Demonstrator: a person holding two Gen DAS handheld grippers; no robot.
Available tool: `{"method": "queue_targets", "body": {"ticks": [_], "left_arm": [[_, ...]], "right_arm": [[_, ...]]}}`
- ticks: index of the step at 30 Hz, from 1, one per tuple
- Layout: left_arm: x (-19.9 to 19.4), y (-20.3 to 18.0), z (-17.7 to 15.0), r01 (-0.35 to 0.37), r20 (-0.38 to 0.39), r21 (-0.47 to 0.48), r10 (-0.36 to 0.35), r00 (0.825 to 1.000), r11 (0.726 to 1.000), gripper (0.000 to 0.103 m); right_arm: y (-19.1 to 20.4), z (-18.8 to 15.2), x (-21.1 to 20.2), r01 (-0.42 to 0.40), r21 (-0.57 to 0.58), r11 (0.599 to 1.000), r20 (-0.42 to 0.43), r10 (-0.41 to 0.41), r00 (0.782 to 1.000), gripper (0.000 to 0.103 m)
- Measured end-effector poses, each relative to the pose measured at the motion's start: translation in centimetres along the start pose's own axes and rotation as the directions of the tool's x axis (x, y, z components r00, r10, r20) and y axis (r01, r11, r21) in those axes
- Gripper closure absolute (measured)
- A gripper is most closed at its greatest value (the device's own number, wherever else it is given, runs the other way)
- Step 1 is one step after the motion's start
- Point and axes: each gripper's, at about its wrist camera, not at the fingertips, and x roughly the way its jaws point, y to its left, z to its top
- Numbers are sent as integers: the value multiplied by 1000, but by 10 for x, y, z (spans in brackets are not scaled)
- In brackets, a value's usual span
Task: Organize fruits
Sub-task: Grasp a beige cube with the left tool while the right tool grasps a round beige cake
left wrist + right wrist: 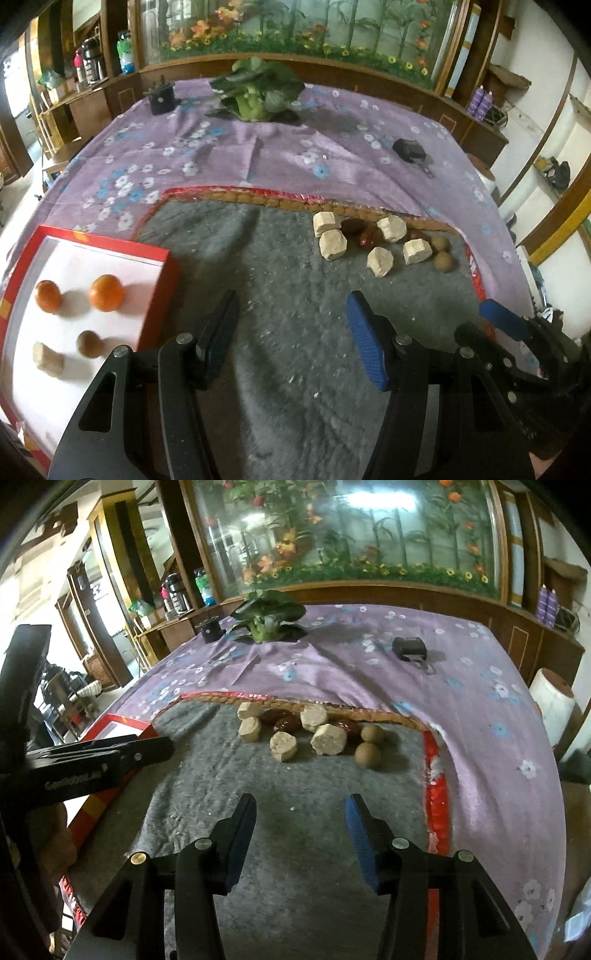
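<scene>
My left gripper (291,339) hangs with its jaws spread wide and nothing between them, over the grey felt mat (280,295). My right gripper (301,834) is released and empty too, low over the same mat.

From my right jaws, the loose pile (310,731) lies at twelve o'clock: pale faceted chunks, dark red dates, and two round brown fruits (367,755) toward one o'clock. From my left jaws, the red tray (155,291) sits at nine o'clock, holding two oranges (106,292), one brown fruit and one chunk.

I judge the brown fruits light, hard-shelled and prone to roll, so I would pinch across the widest middle. The dates look glossy and soft, wanting a gentle squeeze across their short sides.
</scene>
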Motion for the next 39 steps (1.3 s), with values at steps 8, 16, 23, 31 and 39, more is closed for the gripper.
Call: {"method": "queue_targets", "body": {"ticks": [8,16,23,31,39], "left_arm": [[39,-10,18,25,-45,-32,-26,999,999,43],[68,-21,33,42,-65,-23,-44,997,999,43],[81,-16,32,41,-54,-10,-41,998,999,64],[67,-20,25,61,-44,22,-60,997,998,83],[29,3,13,33,-3,-3,-33,999,999,83]], "right_arm": [[-6,0,4,-19,2,1000,1,19,1000,54],[-11,3,12,-33,6,999,-12,33,999,54],[-11,7,21,-40,1,999,-28,40,999,54],[6,16,38,-59,-55,997,-49,57,997,53],[26,33,81,-36,-126,991,-95,24,995,53]]}}
